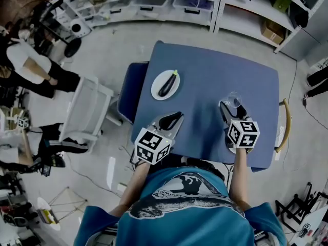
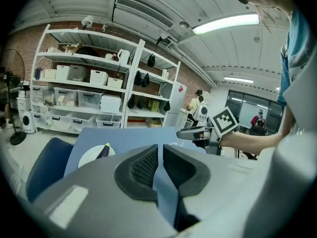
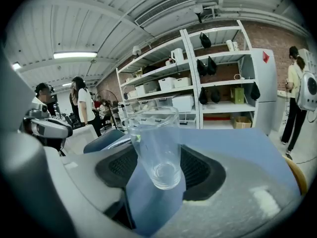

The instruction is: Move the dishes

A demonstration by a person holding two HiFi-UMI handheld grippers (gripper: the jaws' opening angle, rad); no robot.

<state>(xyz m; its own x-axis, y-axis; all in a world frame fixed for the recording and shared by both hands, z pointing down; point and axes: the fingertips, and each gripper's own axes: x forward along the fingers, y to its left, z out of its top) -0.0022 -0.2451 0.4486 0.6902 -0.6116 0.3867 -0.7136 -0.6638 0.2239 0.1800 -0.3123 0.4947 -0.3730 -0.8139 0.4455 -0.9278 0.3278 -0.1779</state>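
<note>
A white plate [image 1: 155, 88] with a dark eggplant [image 1: 168, 84] on it lies at the left of the blue table [image 1: 215, 70]. The same plate [image 2: 88, 157] shows far left in the left gripper view. My left gripper [image 1: 173, 120] hovers just in front of the plate, shut, with nothing between its jaws [image 2: 160, 151]. My right gripper [image 1: 229, 108] is at the table's right and is shut on a clear drinking glass [image 1: 233, 100]. In the right gripper view the empty glass [image 3: 154, 143] stands slightly tilted between the two black pads [image 3: 200, 170].
A blue chair [image 1: 129, 88] is tucked against the table's left side, and a white rack [image 1: 87, 109] stands beyond it. A wooden chair back [image 1: 286, 124] curves along the right edge. White shelving [image 1: 154, 4] runs along the far wall. A person [image 1: 25, 60] stands at far left.
</note>
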